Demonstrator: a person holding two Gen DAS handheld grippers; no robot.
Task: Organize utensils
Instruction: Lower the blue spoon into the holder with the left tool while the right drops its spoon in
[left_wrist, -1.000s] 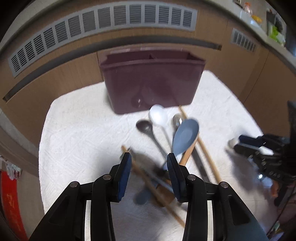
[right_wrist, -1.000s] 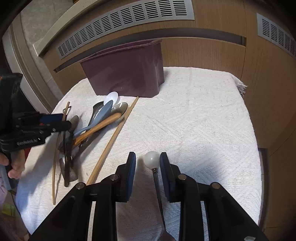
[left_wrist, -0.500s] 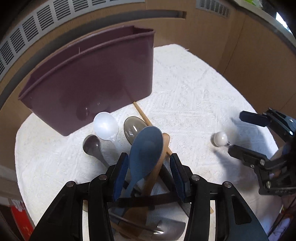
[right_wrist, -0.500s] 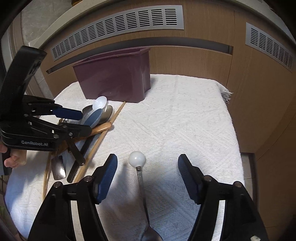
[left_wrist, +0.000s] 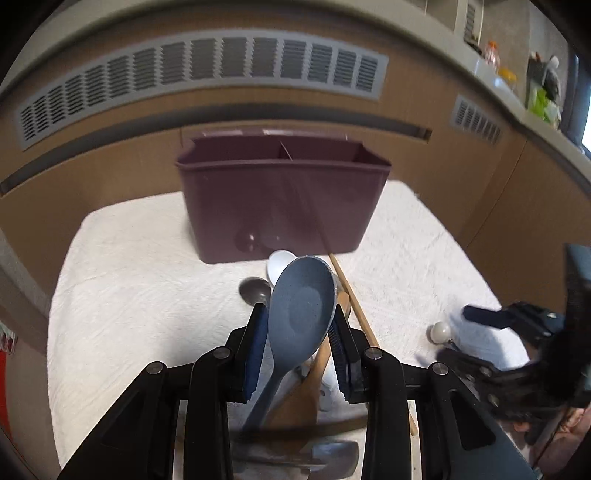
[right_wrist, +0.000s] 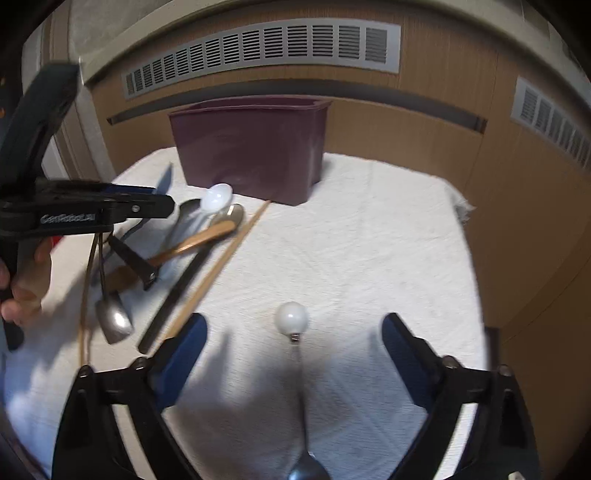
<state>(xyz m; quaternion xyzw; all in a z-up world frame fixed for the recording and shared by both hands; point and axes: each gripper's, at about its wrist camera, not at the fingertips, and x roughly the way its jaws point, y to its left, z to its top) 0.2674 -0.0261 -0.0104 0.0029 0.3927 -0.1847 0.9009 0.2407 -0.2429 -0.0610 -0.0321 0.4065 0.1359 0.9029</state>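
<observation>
My left gripper (left_wrist: 297, 317) has its jaws closing on the bowl of a blue spoon (left_wrist: 301, 306), with both pads against its sides. The spoon's handle slants down into a pile of utensils on a white cloth (left_wrist: 140, 295). From the right wrist view the left gripper (right_wrist: 162, 197) hangs over that pile with the blue spoon (right_wrist: 164, 181) raised edge-on. My right gripper (right_wrist: 293, 321) stands wide open. A metal spoon with a white ball end (right_wrist: 291, 317) lies loose on the cloth between its fingers. A purple divided bin (left_wrist: 280, 199) stands behind.
The pile holds a white spoon (right_wrist: 218, 195), a wooden spoon (right_wrist: 195, 240), long chopsticks (right_wrist: 221, 258), a black-handled utensil (right_wrist: 177, 288) and a metal spoon (right_wrist: 114, 317). Wooden cabinet fronts with grey vents (right_wrist: 258, 48) rise right behind the purple bin (right_wrist: 251, 147). The cloth's right edge (right_wrist: 461, 206) is frayed.
My left gripper went in over the pile, closed around the blue spoon and drew back with it. My right gripper opened wide and let go of the ball-ended spoon.
</observation>
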